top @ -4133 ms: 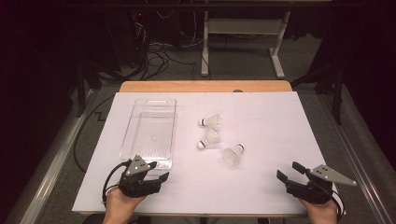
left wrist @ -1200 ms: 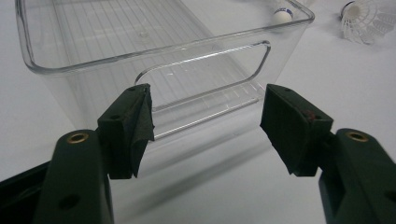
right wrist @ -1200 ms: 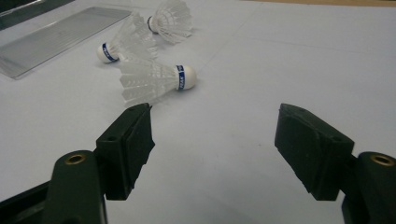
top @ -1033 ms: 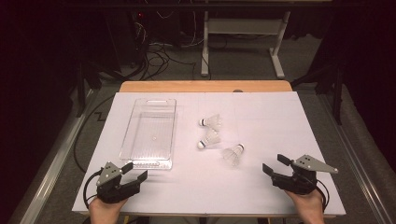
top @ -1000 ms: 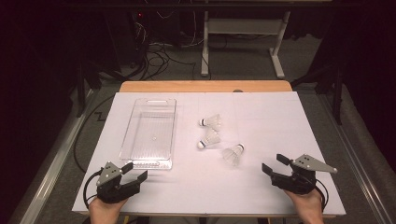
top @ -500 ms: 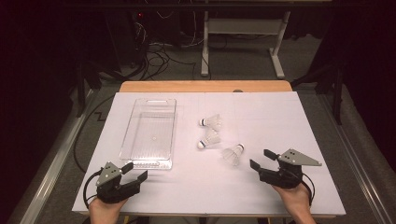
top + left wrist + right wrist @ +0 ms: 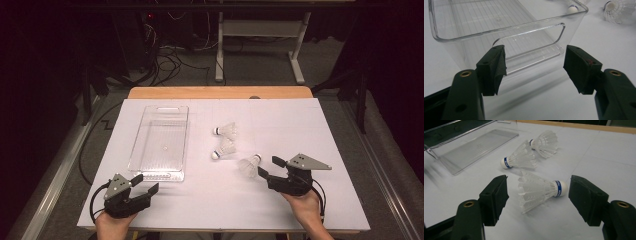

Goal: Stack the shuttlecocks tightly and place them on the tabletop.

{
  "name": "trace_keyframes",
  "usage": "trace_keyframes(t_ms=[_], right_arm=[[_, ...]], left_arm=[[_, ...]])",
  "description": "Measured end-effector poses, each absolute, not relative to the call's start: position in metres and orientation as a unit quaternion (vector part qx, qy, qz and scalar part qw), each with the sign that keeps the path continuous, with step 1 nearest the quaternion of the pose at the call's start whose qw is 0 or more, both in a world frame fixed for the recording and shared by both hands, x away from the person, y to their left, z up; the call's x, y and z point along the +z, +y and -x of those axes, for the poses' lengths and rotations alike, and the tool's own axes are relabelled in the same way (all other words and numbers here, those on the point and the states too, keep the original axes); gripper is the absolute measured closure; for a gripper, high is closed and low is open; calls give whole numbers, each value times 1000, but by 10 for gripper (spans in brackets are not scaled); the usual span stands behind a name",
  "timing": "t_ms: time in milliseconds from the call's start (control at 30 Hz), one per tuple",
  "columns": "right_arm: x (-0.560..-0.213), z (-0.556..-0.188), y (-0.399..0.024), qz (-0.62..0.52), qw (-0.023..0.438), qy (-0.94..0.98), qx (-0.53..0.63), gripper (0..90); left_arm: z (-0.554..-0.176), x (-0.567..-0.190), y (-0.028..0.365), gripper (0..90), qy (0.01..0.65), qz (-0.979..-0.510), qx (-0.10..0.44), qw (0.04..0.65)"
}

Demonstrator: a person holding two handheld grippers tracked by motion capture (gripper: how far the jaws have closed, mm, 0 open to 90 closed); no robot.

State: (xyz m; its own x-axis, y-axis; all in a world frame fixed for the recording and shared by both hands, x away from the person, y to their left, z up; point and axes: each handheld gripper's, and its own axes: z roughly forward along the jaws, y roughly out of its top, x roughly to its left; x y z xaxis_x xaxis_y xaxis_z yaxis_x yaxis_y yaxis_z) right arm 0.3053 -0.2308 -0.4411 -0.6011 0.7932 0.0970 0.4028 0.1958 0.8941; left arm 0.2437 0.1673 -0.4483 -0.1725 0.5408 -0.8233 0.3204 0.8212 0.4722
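Note:
Three white shuttlecocks lie on the white table right of a clear plastic tray [image 7: 156, 174]. The nearest shuttlecock [image 7: 249, 165] [image 7: 539, 191] lies on its side, cork to the right in the right gripper view, just ahead of my right gripper [image 7: 270, 167] [image 7: 539, 197], whose jaws stand open on either side of it without touching. Two more shuttlecocks [image 7: 223, 150] [image 7: 227, 131] lie farther off. My left gripper [image 7: 145, 183] [image 7: 535, 71] is open and holds nothing, a little short of the tray's near end wall [image 7: 529, 35].
The tray holds nothing. A wooden table edge [image 7: 220, 92] runs along the far side, with cables and a desk frame on the floor beyond. Bare white surface lies between the two grippers.
My right gripper has moved left and forward until its open jaws flank the nearest shuttlecock. The left gripper, at the tray's near end four seconds ago, pulled back and has since held still.

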Motion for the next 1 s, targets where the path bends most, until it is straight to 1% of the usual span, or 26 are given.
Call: trace_keyframes(t_ms=[167, 700, 1000], right_arm=[[-442, -309, -227, -397, 203, 752, 486, 324], [-436, -320, -211, -390, 193, 754, 492, 333], [-432, -329, -202, -392, 183, 761, 483, 354]], left_arm=[[-243, -448, 168, 352, 758, -284, 95, 579], [-243, -448, 169, 352, 757, -288, 94, 579], [-242, -447, 168, 352, 756, -285, 94, 582]])
